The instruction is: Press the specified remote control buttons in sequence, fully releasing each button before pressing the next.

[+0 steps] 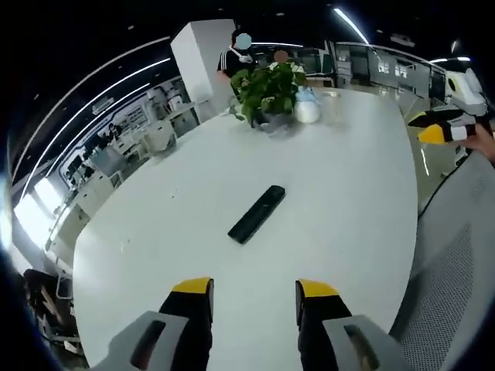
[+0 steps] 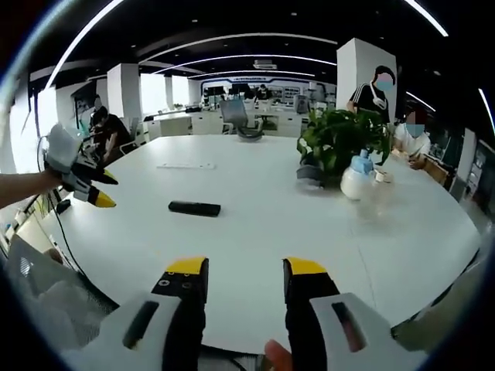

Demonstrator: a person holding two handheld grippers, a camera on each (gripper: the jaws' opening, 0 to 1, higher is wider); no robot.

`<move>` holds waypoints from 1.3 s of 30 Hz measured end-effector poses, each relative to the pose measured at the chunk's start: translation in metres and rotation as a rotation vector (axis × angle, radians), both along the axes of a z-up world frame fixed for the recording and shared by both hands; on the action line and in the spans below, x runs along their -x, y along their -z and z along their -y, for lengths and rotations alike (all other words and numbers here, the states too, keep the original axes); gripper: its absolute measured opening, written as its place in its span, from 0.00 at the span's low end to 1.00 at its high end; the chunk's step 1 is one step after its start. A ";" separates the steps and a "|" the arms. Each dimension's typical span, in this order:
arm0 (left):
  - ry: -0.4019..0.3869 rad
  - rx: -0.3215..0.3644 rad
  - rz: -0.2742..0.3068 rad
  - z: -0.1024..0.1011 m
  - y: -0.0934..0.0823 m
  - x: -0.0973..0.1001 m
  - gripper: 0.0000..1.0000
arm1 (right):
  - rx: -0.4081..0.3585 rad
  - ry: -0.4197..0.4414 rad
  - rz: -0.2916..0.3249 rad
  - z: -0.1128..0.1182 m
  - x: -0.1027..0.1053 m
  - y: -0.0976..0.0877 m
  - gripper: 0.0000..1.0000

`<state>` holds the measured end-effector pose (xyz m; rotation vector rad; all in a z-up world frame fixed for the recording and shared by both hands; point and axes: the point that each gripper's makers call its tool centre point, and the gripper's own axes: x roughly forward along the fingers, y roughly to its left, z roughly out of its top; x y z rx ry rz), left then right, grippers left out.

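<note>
- your left claw (image 1: 254,297), black with yellow tips, is released: its jaws stand apart with bare tabletop between them, grasping nothing.
- your right claw (image 2: 236,280) is likewise released, jaws parted over the near edge of the tabletop, nothing held.
- the slim black rectangular remote control (image 1: 257,213) lies flat on the large white rounded tabletop (image 1: 340,201), ahead of your left claw and well apart from its tips, set at a diagonal in the left gripper view.
- in the right gripper view the same remote (image 2: 194,208) lies lengthwise across the tabletop (image 2: 255,224), ahead and to the left of your right claw, untouched.
- your left claw also appears at the left of the right gripper view (image 2: 91,188), held over the tabletop edge, near the remote but not touching it.
- your right claw appears at the right edge of the left gripper view (image 1: 445,127), off beyond the tabletop's rim.
- a leafy green potted plant (image 1: 267,89) stands at the far side of the tabletop, with a white rounded bottle with a pale blue top (image 1: 307,108) just beside it.
- two people stand or sit behind the plant; office desks and chairs fill the background.
</note>
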<state>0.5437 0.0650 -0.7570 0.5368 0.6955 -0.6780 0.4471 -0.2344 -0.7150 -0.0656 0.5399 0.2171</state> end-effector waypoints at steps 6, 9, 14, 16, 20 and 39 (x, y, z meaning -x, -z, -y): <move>0.043 -0.011 -0.025 0.008 0.009 -0.014 0.39 | 0.028 0.004 -0.013 0.003 0.001 0.003 0.19; 0.065 -0.031 -0.036 0.011 0.013 -0.022 0.37 | 0.040 -0.002 -0.022 0.003 0.002 0.004 0.12; 0.093 -0.049 -0.046 0.017 0.019 -0.036 0.37 | 0.060 -0.009 -0.021 0.004 0.003 0.004 0.01; 0.106 -0.056 -0.047 0.019 0.020 -0.040 0.37 | 0.070 -0.017 -0.028 0.004 0.003 0.006 0.00; 0.135 -0.061 -0.060 0.026 0.024 -0.049 0.37 | 0.108 -0.048 -0.028 0.001 0.004 0.007 0.00; 0.262 -0.130 -0.082 0.058 0.047 -0.095 0.38 | 0.093 -0.091 -0.036 -0.007 0.006 0.007 0.00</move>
